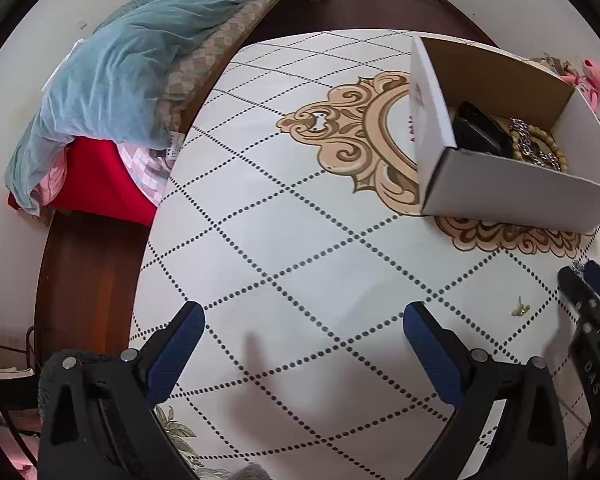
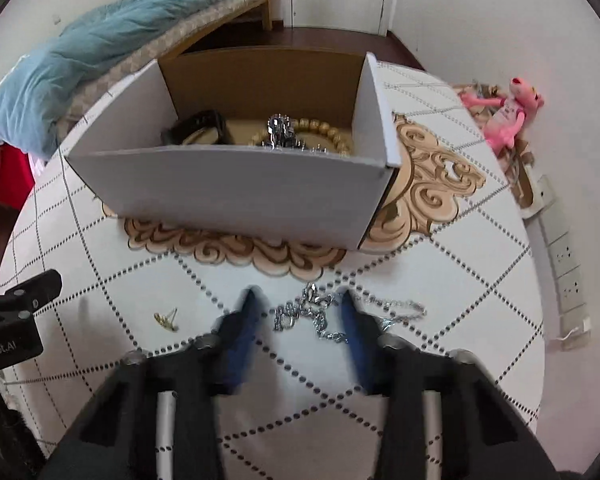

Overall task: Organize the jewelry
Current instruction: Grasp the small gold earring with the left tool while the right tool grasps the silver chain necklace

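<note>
A silver chain (image 2: 312, 314) lies loose on the white patterned tablecloth (image 2: 460, 280), in front of a white cardboard box (image 2: 228, 192). My right gripper (image 2: 300, 300) points down at the chain with a blue pad on either side of it. The jaws stand partly apart and do not press on it. In the left wrist view the right gripper (image 1: 584, 272) shows at the right edge. A small gold earring (image 2: 166, 319) (image 1: 520, 311) lies to the left of the chain. My left gripper (image 1: 304, 316) hangs open over bare cloth. The box (image 1: 500, 184) holds a black band (image 2: 196, 128), wooden beads (image 2: 332, 132) and silver jewelry (image 2: 280, 128).
A pink plush toy (image 2: 508, 112) and a white power strip (image 2: 560, 248) lie at the table's right edge. A bed with a teal blanket (image 1: 132, 60) stands beyond the table's left edge, over dark wooden floor (image 1: 84, 280).
</note>
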Motion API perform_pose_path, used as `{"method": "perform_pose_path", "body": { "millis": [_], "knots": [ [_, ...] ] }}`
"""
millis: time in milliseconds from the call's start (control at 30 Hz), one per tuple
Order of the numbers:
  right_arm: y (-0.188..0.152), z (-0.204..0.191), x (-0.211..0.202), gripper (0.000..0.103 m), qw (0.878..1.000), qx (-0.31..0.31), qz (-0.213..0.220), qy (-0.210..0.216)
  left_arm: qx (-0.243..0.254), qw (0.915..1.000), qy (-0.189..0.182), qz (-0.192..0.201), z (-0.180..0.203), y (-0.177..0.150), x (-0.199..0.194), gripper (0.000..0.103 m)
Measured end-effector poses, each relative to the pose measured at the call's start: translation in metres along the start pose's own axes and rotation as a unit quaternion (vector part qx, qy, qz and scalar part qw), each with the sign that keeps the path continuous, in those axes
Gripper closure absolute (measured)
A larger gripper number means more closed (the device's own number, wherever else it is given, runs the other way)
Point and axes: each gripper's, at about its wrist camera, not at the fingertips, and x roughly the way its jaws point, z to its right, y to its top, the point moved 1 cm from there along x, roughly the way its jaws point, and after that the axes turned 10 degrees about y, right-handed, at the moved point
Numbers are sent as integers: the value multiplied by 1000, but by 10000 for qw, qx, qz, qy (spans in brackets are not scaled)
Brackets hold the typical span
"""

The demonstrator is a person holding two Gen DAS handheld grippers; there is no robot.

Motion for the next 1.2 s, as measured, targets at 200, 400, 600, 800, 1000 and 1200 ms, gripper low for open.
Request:
{"method": "perform_pose_path", "body": {
  "millis": [200,400,600,800,1000,1200],
  "knots": [
    [-3,27,-28,97,9966,701,261,358,202,9994,-244,104,20,-1,-12,1],
    [-4,63,-75,97,9854,1393,691,695,280,9972,-684,115,44,0,-21,1],
    [-5,77,-81,97,9851,1468,669,596,398,9909,-1282,112,69,-3,-22,4],
    [-10,87,-77,97,9829,1627,645,567,661,9886,-1329,258,89,-11,-25,55],
    [-11,90,-77,96,9822,1676,659,541,741,9857,-1447,450,93,-10,-26,86],
    [-9,91,-80,96,9811,1713,702,571,791,9826,-1605,494,95,-11,-27,97]
  ]
}}
